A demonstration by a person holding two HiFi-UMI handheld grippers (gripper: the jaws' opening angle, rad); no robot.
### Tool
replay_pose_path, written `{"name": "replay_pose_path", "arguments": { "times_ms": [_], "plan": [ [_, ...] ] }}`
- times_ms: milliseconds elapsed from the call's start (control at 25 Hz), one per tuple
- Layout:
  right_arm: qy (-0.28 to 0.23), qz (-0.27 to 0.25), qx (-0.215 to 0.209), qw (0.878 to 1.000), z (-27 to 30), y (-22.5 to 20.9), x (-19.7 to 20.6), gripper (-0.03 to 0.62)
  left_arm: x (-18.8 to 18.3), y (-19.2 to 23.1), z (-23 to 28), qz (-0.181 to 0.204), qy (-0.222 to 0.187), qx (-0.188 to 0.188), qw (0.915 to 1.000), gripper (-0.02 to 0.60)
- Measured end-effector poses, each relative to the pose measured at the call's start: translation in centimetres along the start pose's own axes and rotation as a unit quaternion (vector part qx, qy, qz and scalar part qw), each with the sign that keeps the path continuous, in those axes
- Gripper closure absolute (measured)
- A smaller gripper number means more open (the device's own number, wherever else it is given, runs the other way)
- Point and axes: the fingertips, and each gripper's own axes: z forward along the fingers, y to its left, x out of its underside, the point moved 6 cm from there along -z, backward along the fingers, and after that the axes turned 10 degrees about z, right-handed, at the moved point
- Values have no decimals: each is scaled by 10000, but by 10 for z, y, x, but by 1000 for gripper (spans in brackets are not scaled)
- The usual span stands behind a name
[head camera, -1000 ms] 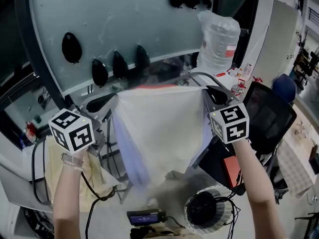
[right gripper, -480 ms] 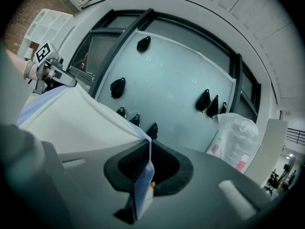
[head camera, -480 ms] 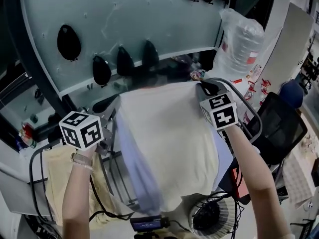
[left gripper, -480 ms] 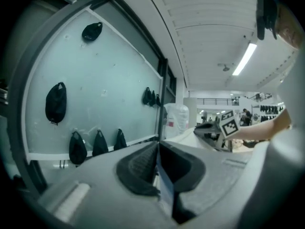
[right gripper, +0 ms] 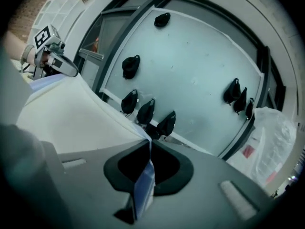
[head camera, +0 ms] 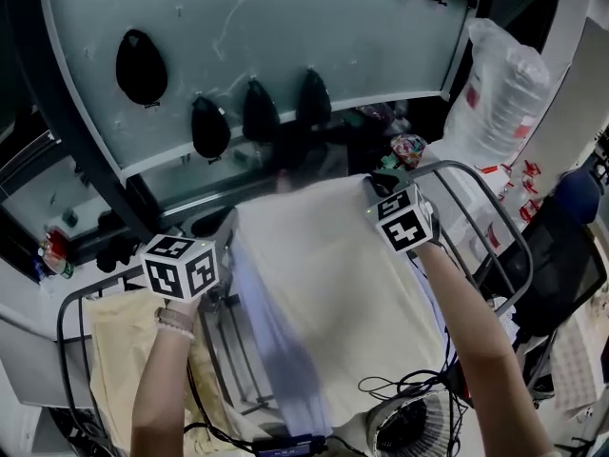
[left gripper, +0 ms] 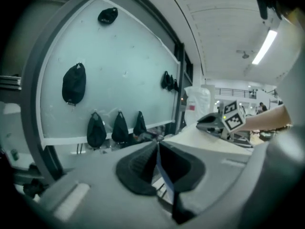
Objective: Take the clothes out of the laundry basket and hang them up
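Tongs both pinched shut on cream garment (head camera: 333,284): left tongs (head camera: 221,228) on one top corner, right tongs (head camera: 379,185) on the other, thin blue-lined edge nipped between pads. Changed in last second: both hands gone forward and lower; cloth no longer hangs straight down, now lies sloped over drying rack (head camera: 497,219), between left and right rails. Judgement: draping nearly done, release not yet made.

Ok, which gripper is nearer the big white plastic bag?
Right. The right gripper grips a corner of the cloth just below and left of the plastic bag. The left gripper grips the opposite corner, the cloth's whole width farther off.
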Motion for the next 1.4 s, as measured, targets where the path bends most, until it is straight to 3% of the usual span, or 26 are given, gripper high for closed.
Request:
{"name": "replay_pose_path", "arguments": {
  "times_ms": [200, 360, 560, 640, 720, 800, 880, 920, 1240, 1400],
  "plan": [
    [735, -50, -421, 9964, 40, 29, 49, 580, 46, 4, 21, -96, 628, -14, 9980, 571],
    [912, 20, -640, 9938, 50, 40, 65, 573, 65, 4, 28, -42, 951, 94, 9954, 565],
    [787, 583, -912, 9910, 45, 37, 61, 456, 76, 8, 21, -201, 1097, 68, 9937, 451],
    [675, 818, -1010, 9892, 36, 32, 57, 415, 72, 9, 14, -217, 1024, -16, 9945, 403],
    [470, 1077, -1063, 9874, 22, 28, 51, 413, 62, 7, 3, -141, 870, -181, 9959, 404],
    [209, 1189, -1017, 9875, 4, 24, 45, 414, 49, 2, -9, 12, 682, -426, 9968, 475],
    [-26, 1117, -838, 9902, -17, 22, 39, 533, 33, -7, -23, 180, 485, -615, 9968, 586],
    [-131, 1079, -759, 9912, -27, 21, 36, 587, 25, -14, -29, 255, 386, -636, 9969, 587],
    [-995, 1583, -695, 9799, -143, 38, 21, 591, -31, -102, -100, 829, -191, -565, 9948, 588],
    [-1396, 1480, -775, 9760, -212, 58, 16, 591, -49, -152, -151, 1024, -433, -659, 9916, 588]
  ]
}}
